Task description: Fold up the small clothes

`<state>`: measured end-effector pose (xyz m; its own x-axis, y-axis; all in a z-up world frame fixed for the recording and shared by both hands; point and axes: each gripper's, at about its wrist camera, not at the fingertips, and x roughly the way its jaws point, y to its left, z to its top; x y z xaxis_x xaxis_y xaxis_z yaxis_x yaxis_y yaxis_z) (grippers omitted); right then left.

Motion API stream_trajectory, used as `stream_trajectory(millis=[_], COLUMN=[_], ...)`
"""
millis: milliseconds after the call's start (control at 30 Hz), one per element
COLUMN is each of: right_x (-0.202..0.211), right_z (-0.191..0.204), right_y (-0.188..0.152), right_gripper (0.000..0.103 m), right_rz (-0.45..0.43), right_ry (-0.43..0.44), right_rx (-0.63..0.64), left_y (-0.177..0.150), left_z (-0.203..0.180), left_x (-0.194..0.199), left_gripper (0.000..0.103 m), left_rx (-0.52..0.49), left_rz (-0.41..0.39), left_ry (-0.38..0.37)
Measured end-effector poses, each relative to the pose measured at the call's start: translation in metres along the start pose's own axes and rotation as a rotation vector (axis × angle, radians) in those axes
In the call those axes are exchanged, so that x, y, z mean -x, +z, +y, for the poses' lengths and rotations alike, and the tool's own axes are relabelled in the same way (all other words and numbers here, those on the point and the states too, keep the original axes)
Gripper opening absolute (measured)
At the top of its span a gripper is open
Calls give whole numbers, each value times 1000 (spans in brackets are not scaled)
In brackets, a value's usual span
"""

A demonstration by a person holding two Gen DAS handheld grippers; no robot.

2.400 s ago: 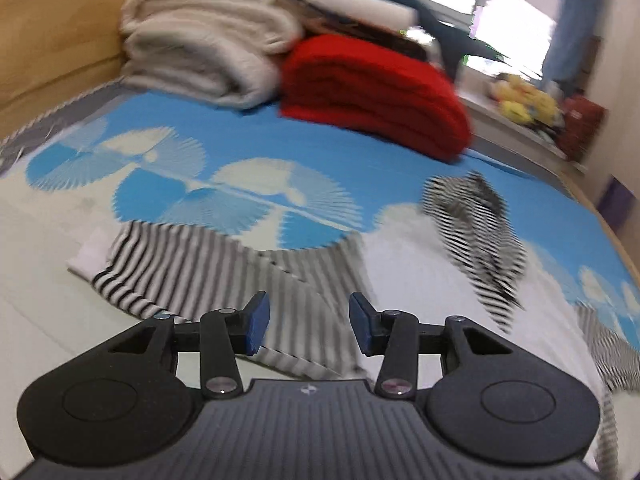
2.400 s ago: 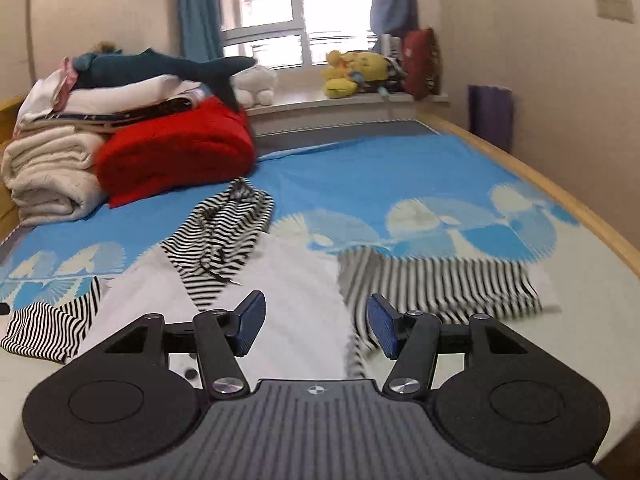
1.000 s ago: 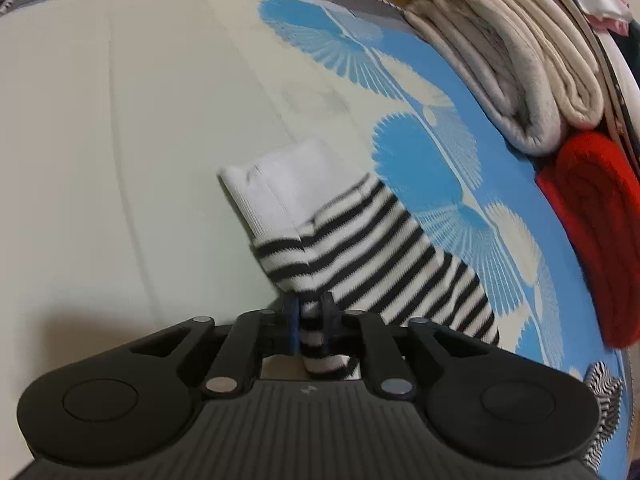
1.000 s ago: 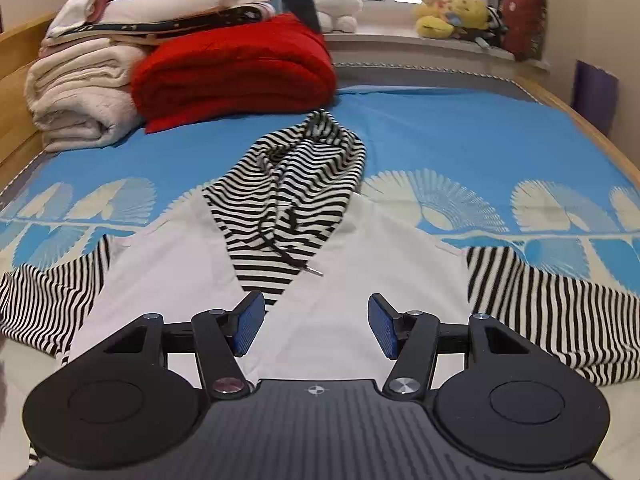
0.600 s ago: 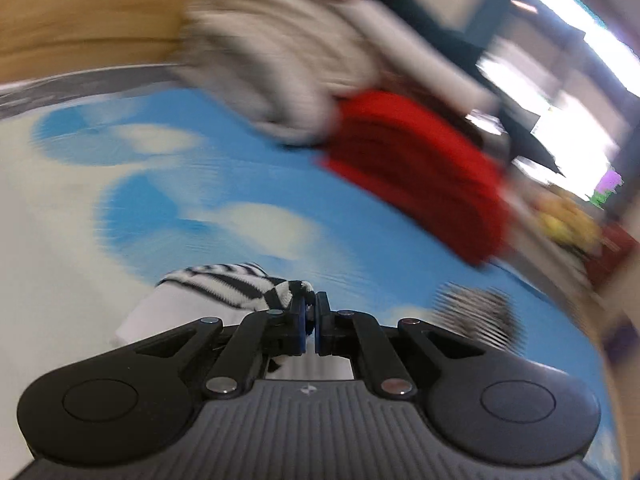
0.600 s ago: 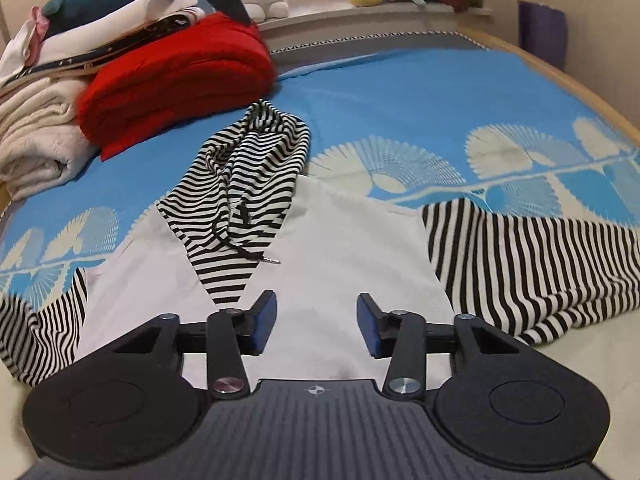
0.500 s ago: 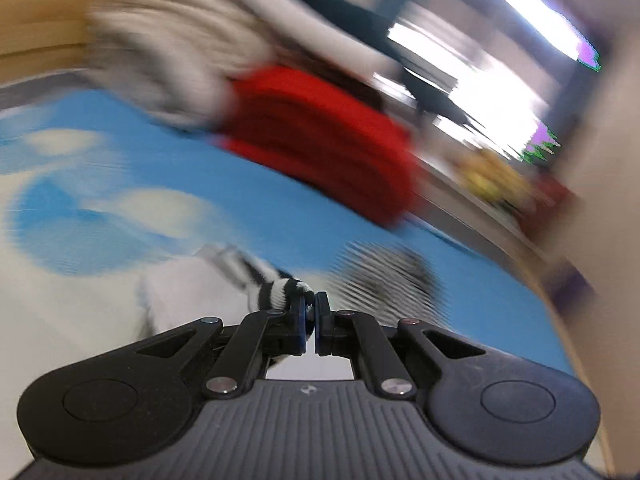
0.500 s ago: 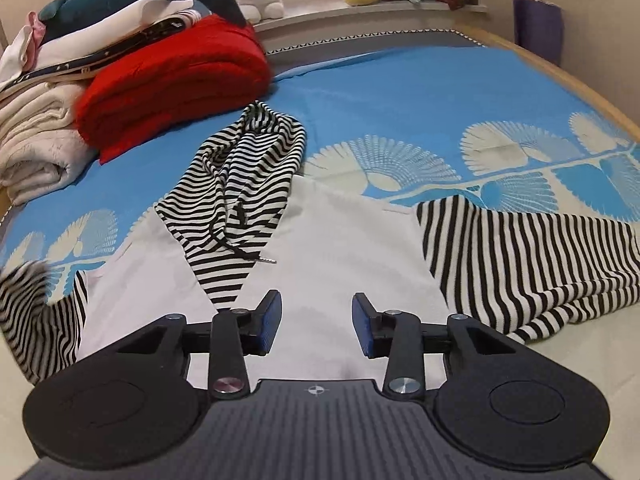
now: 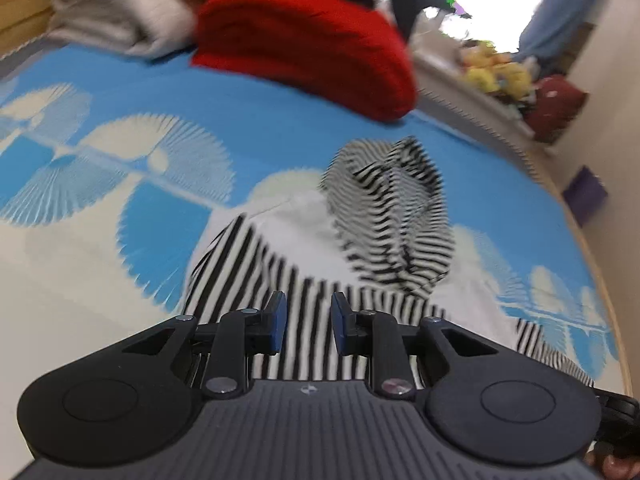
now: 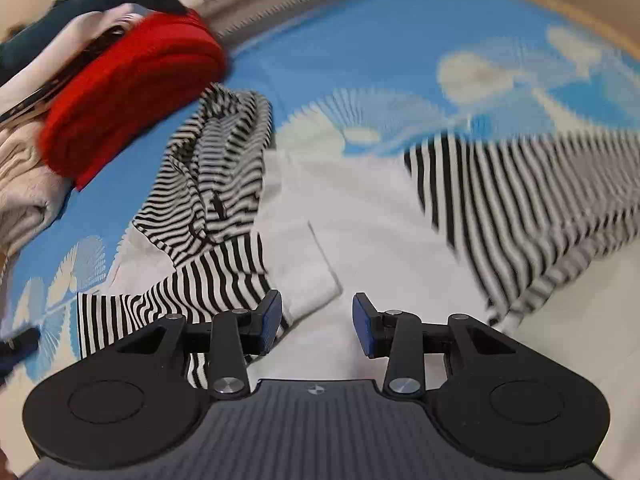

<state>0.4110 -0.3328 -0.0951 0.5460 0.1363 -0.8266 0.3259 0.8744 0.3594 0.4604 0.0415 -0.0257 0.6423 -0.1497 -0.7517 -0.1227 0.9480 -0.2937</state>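
Observation:
A small white hoodie with a black-and-white striped hood lies flat on the bed. Its left striped sleeve is folded across the white body; its white cuff rests near the middle. The right striped sleeve lies spread out to the side. My left gripper is open just above the folded sleeve, holding nothing. My right gripper is open above the white body, beside the cuff. The hood also shows in the left wrist view.
A blue bedsheet with pale fan prints covers the bed. A folded red blanket and cream blankets are stacked at the head. Soft toys sit on the window ledge. The wooden bed edge runs along the right.
My left gripper carried the striped sleeve across onto the hoodie body and has opened, letting it go. My right gripper has moved lower and closer to the hoodie, still open.

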Motion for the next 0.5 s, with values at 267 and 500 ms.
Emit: stream_trajectory(millis=[267, 500], right_x=[-62, -104], right_z=[-8, -5], right_y=[-11, -10], right_gripper=[43, 46], right_rz=[105, 64], right_ry=[-20, -59], right_rx=[-236, -271], left_y=[8, 12], left_z=[-8, -16], left_x=[11, 13], left_gripper=[29, 29], left_rx=[56, 11], left_rz=[17, 21], left_ry=[-19, -35])
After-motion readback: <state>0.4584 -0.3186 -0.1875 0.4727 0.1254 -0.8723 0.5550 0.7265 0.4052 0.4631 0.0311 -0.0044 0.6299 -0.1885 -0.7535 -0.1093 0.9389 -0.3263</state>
